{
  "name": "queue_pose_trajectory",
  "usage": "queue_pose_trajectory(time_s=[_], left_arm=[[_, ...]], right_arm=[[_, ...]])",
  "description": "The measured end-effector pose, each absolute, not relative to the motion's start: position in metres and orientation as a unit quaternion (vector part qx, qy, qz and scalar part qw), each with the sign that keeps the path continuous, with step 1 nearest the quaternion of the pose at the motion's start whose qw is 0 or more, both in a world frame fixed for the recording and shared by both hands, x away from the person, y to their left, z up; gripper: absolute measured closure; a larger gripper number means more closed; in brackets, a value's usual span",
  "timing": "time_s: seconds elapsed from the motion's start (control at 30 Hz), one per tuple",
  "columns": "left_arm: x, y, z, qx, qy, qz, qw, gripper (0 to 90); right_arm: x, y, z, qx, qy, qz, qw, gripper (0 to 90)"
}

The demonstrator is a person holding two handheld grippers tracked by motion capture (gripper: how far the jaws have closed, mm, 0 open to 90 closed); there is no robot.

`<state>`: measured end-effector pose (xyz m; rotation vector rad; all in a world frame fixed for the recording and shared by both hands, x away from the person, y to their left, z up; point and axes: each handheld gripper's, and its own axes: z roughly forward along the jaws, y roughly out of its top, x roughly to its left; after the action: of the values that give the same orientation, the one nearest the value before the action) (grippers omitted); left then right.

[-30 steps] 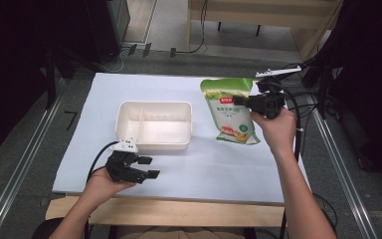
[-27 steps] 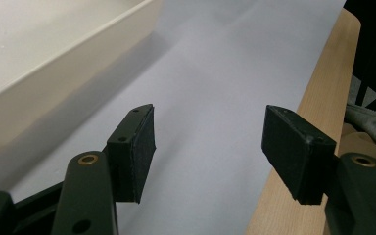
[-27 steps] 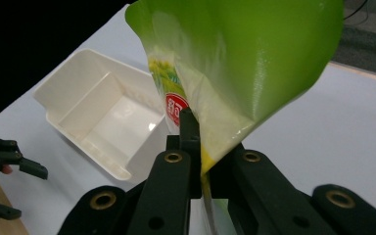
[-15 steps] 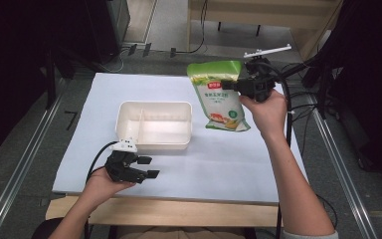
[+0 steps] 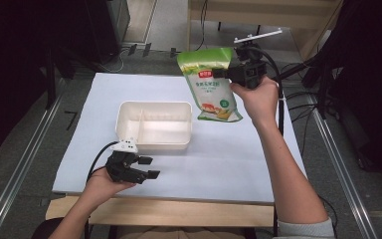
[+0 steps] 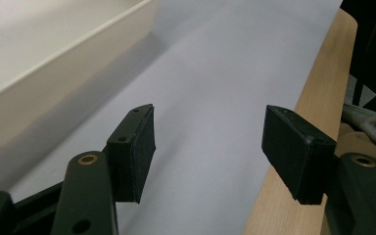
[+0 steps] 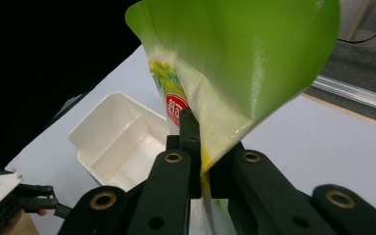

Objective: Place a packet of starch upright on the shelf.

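A green and white snack bag (image 5: 210, 82) hangs in the air over the far right of the white table cover, held near its top edge. My right gripper (image 5: 225, 72) is shut on that bag; in the right gripper view its jaws pinch the bag's (image 7: 235, 73) film right in front of the camera. A cream two-compartment tray (image 5: 155, 125) sits empty at the middle of the table, also seen in the right gripper view as the tray (image 7: 120, 142). My left gripper (image 5: 148, 168) rests low near the front edge, its jaws (image 6: 210, 147) apart with nothing between them.
The white cover (image 5: 229, 159) spreads over the table, with a wooden front edge (image 5: 179, 211). Cables (image 5: 298, 74) trail off the right side by dark equipment. A metal rail (image 5: 25, 164) runs along the left.
My right gripper has lifted the bag off the table and carried it up and toward the far side. The left gripper has stayed where it was.
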<state>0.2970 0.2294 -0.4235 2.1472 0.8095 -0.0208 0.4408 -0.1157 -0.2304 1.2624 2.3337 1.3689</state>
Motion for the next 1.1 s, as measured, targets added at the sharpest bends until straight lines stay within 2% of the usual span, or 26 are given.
queue_pose_trajectory(time_s=[0.8, 1.1], left_arm=[[0.296, 0.230, -0.422, 0.855, 0.323, -0.009, 0.405, 37.3], [0.296, 0.230, -0.422, 0.854, 0.320, -0.010, 0.410, 37.4]], right_arm=[[0.461, -0.049, -0.213, 0.398, 0.794, 0.455, 0.071, 89.8], [0.472, -0.016, -0.220, 0.397, 0.800, 0.446, 0.061, 89.8]])
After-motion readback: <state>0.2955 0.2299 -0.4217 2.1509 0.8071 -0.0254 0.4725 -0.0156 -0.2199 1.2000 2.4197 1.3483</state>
